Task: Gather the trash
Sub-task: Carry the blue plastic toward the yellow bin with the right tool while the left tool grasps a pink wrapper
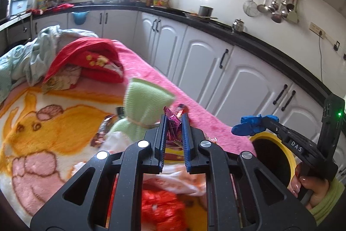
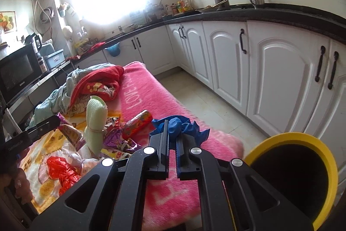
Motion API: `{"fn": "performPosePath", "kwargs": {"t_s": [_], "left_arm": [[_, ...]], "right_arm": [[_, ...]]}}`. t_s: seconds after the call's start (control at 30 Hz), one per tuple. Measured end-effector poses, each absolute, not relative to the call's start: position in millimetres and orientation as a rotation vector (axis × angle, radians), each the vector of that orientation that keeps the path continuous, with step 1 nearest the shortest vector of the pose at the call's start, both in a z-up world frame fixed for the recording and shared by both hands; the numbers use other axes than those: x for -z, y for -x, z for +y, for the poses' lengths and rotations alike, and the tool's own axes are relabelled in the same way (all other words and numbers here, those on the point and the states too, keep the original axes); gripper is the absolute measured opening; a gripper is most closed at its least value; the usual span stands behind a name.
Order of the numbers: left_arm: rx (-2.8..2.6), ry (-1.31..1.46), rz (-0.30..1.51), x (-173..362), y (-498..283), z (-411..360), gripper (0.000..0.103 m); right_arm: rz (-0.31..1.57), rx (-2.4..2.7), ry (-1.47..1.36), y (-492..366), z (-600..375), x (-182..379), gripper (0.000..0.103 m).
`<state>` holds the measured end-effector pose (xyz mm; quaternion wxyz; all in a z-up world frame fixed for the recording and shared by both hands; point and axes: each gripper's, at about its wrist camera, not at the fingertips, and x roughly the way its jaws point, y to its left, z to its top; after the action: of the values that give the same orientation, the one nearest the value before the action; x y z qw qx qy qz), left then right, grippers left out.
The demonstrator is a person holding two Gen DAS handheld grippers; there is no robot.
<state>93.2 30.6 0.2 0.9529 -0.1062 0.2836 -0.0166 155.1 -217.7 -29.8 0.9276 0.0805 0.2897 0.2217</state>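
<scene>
A crumpled blue glove (image 2: pixel 180 123) sits pinched between the closed jaws of the right gripper (image 2: pixel 172 140), held above the pink edge of a blanket (image 2: pixel 149 88) and a little short of the yellow-rimmed bin (image 2: pixel 302 140) at lower right. The left gripper (image 1: pixel 174 133) is likewise clamped, on a pink foil wrapper (image 1: pixel 172 122) raised above the litter.

By the look of it the job is in mid-course: two pieces are in hand, neither yet over the mouth of the bin, whose dark inside does not show what it already holds. Plenty remains on the blanket: a red plastic bag (image 2: pixel 59 172), a red patterned tube (image 2: pixel 138 123), purple and brown wrappers (image 2: pixel 117 140) and a yellow packet under them, all heaped near a pale green tied cloth (image 2: pixel 96 122) that stands upright among them. Whether that cloth counts as trash cannot be told.

The bin stands just off the blanket's near corner, on the cabinet side, so the glove likely needs only a short swing right and down. Open tiled floor (image 2: pixel 207 105) runs between the blanket's long edge and the white cabinets (image 2: pixel 279 70), leaving room on that flank. The left gripper has the farther trip, and the right gripper sits between it and the bin, so the two may crowd each other at the rim. A pile of bedding (image 2: pixel 95 81) closes off the far end.
</scene>
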Motion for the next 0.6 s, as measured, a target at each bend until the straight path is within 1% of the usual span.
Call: {"fn": "performPosePath", "kwargs": {"t_s": [0.6], "left_arm": [[0.203, 0.118, 0.626, 8, -120, -75, 0.009]], "right_arm": [[0.58, -0.301, -0.236, -119, -315, 35, 0.004]]}}
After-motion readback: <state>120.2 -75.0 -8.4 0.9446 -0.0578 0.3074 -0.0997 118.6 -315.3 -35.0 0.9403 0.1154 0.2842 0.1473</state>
